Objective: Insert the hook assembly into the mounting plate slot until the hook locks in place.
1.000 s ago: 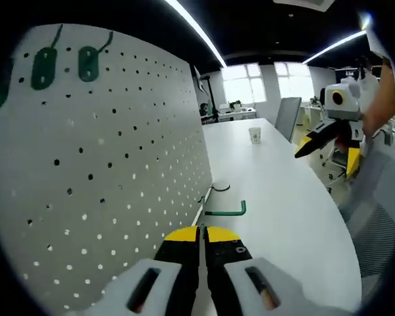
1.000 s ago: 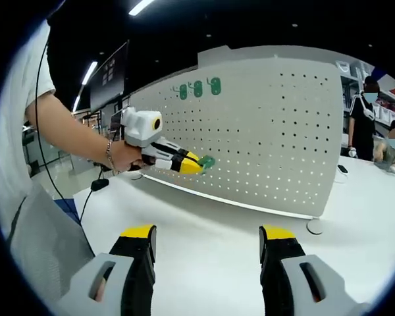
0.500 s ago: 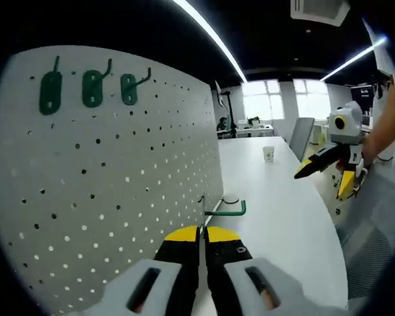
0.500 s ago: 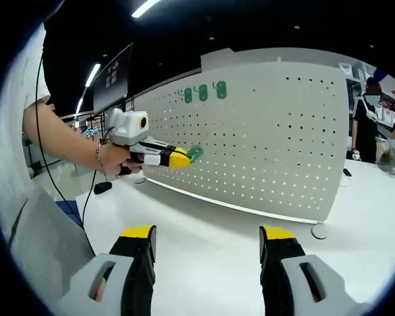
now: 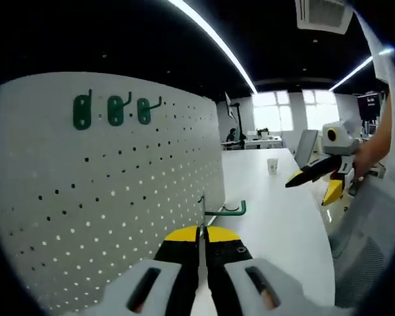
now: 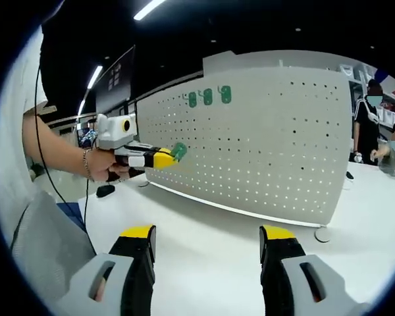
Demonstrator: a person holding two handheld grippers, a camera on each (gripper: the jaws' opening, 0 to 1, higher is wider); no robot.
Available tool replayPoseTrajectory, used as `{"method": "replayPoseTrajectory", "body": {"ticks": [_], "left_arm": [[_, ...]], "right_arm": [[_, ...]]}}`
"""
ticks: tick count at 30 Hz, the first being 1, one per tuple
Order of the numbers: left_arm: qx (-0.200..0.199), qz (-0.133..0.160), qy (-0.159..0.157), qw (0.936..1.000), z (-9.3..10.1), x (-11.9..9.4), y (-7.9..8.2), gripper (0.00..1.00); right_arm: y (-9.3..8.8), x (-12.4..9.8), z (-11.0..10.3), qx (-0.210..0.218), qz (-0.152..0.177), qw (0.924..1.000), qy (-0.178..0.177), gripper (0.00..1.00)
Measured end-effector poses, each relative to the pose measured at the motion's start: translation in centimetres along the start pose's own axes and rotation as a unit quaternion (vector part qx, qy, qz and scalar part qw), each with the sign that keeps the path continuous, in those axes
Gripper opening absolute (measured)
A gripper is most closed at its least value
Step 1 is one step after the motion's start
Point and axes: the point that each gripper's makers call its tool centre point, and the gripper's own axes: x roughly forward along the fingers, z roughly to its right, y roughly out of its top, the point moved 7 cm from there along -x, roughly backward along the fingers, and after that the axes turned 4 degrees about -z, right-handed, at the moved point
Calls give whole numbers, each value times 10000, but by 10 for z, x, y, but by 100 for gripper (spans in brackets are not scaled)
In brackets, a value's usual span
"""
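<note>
Left gripper view: left gripper [image 5: 201, 232] clamps the green hook [image 5: 225, 211], stem pointing ahead, pegboard [image 5: 105, 197] just left; right gripper [image 6: 207, 240] hangs open, well away.

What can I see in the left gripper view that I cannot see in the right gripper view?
The left gripper view alone shows the paper cup far along the table and the bent wire end of the green hook that the left gripper holds. The right gripper view alone shows the round foot beside the pegboard and the right gripper, jaws apart and empty. Both show the pegboard, the table, three mounted hooks near the board's top, and the held hook.
</note>
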Motion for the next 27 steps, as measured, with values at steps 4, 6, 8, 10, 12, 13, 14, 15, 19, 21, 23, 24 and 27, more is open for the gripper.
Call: {"method": "replayPoseTrajectory", "body": {"ticks": [4, 6, 8, 10, 12, 13, 14, 15, 19, 21, 23, 24, 27], "left_arm": [[-78, 108, 66, 9999, 4, -8, 2, 2], [-146, 174, 117, 9997, 5, -13, 3, 2], [-177, 226, 199, 9994, 7, -21, 4, 2], [-220, 300, 249, 9990, 9, -27, 4, 2], [-261, 313, 304, 9987, 10, -34, 2, 2], [-268, 332, 346, 9985, 9, -37, 0, 2], [-315, 372, 367, 9981, 9, -40, -1, 2], [-397, 403, 381, 9977, 9, -42, -1, 2], [-501, 521, 510, 9961, 8, -51, 1, 2], [-509, 640, 547, 9952, 11, -58, 6, 2], [-581, 757, 549, 9939, 13, -61, 9, 2], [-632, 831, 530, 9931, 14, -63, 10, 2], [-703, 946, 633, 9910, 14, -68, 12, 2]], "right_arm": [[2, 1, -2, -7, 24, 10000, 21, 62], [3, 1, -3, -15, 45, 10000, 42, 62], [3, 1, -3, -11, 62, 10000, 44, 62], [3, 1, -3, 1, 68, 10000, 42, 62], [4, 2, -5, -1, 81, 10000, 58, 62], [4, 2, -5, 1, 81, 9999, 62, 62], [4, 3, -5, 1, 78, 9999, 72, 62], [4, 3, -6, -2, 78, 9999, 88, 62], [4, 5, -8, -6, 79, 9999, 136, 62], [4, 6, -8, -14, 71, 9999, 143, 62], [5, 7, -8, -8, 90, 9998, 148, 62], [5, 7, -8, -9, 89, 9998, 150, 62], [5, 7, -9, -25, 78, 9998, 157, 62]]}}
